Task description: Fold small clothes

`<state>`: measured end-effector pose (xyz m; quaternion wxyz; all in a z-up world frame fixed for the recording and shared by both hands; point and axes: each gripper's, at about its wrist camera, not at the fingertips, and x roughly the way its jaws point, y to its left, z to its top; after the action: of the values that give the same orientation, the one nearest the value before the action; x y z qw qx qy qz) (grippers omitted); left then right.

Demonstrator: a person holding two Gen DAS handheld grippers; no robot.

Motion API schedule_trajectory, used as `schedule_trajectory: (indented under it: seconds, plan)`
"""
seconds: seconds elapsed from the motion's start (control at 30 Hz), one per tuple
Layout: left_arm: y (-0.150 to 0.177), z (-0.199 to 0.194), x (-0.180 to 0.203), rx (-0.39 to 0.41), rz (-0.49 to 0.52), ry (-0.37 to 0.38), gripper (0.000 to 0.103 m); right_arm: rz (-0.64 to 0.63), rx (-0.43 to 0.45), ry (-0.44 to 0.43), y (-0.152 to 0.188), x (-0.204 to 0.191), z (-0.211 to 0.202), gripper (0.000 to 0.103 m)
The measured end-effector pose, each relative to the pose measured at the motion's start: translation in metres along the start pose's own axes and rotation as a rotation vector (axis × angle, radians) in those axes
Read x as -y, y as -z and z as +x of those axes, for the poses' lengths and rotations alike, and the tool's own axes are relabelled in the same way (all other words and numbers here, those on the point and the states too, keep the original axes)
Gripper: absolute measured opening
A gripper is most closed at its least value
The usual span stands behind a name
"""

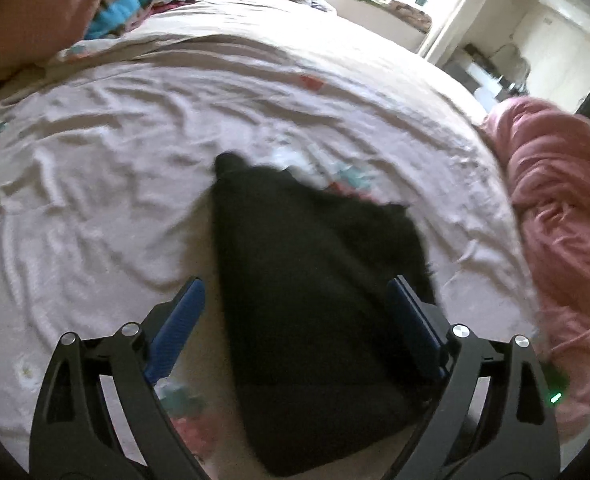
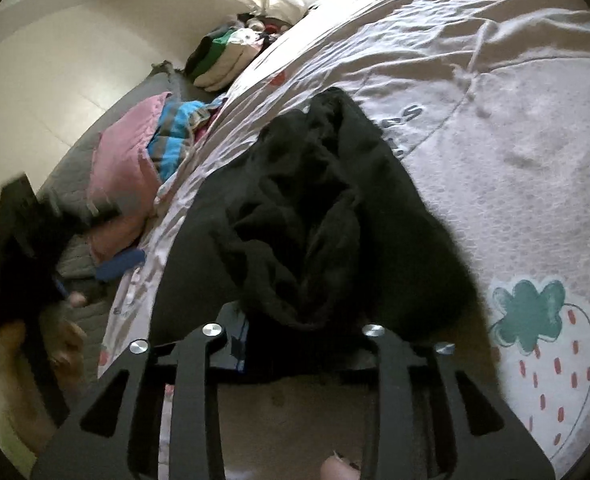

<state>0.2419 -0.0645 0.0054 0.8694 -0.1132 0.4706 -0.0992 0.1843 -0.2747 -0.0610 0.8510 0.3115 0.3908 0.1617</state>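
A black garment (image 1: 295,220) lies on the pale printed bed sheet (image 1: 95,160), folded into a long wedge that widens toward the camera. My left gripper (image 1: 297,280) hangs low over its near end, open wide, one blue pad (image 1: 183,320) off the cloth's left edge and the other over its right side. In the right wrist view the same black garment (image 2: 315,200) is bunched in loose folds over my right gripper (image 2: 295,332). The cloth covers both fingertips, so the jaws' state is hidden. A blurred dark shape with a hand (image 2: 19,248) at the far left looks like the left gripper.
A heap of pink blanket (image 1: 555,200) lies along the bed's right edge. A pink pillow (image 2: 123,184), a blue striped cloth (image 2: 175,136) and a stack of folded clothes (image 2: 223,60) sit at the head end. A strawberry print (image 2: 543,340) marks the sheet (image 2: 495,120).
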Motion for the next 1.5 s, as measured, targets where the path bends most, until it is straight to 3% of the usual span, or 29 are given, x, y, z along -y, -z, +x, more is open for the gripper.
schedule_trajectory:
  seconds: [0.07, 0.1, 0.13, 0.23, 0.47, 0.5, 0.6, 0.7, 0.83, 0.9, 1.1, 1.3, 1.5]
  plan:
    - [0.013, 0.004, -0.006, -0.008, 0.019, -0.031, 0.085, -0.032, 0.001, 0.006, -0.002, -0.008, -0.005, 0.045]
    - [0.018, 0.007, -0.010, -0.016, 0.026, -0.034, 0.085, -0.038, 0.004, -0.004, -0.005, -0.009, -0.006, 0.059]
    - [0.023, 0.009, -0.012, -0.022, 0.030, -0.035, 0.085, -0.045, -0.003, -0.029, -0.009, -0.011, -0.008, 0.064]
    - [0.036, 0.017, -0.017, -0.045, 0.021, -0.011, 0.085, -0.069, -0.042, -0.028, -0.030, -0.014, -0.006, 0.065]
    - [0.040, 0.017, -0.020, -0.039, 0.011, 0.003, 0.085, -0.115, -0.166, 0.010, -0.069, -0.009, 0.030, 0.063]
    - [0.040, 0.017, -0.020, -0.039, 0.010, 0.003, 0.085, -0.118, -0.186, 0.012, -0.073, -0.008, 0.036, 0.057]
    - [0.041, 0.017, -0.019, -0.045, 0.002, 0.009, 0.085, -0.154, -0.213, 0.005, -0.075, -0.009, 0.042, 0.022]
    - [0.042, 0.015, -0.015, -0.049, 0.007, 0.010, 0.085, -0.262, -0.171, 0.014, -0.077, -0.026, 0.026, 0.017]
    - [0.044, 0.010, -0.001, -0.040, 0.043, 0.033, 0.085, -0.409, -0.088, 0.044, -0.090, -0.047, 0.004, 0.017]
    - [0.045, 0.012, 0.006, -0.043, 0.062, 0.014, 0.085, -0.455, -0.091, 0.083, -0.092, -0.044, 0.006, 0.017]
    - [0.054, 0.021, 0.012, -0.070, 0.087, -0.002, 0.085, -0.456, -0.148, 0.160, -0.080, -0.017, 0.029, 0.019]
    - [0.057, 0.019, 0.013, -0.064, 0.099, -0.011, 0.085, -0.415, -0.096, 0.202, -0.074, -0.008, 0.021, 0.034]
    - [0.058, 0.017, 0.013, -0.061, 0.098, -0.015, 0.085, -0.414, -0.050, 0.244, -0.072, -0.009, 0.009, 0.041]
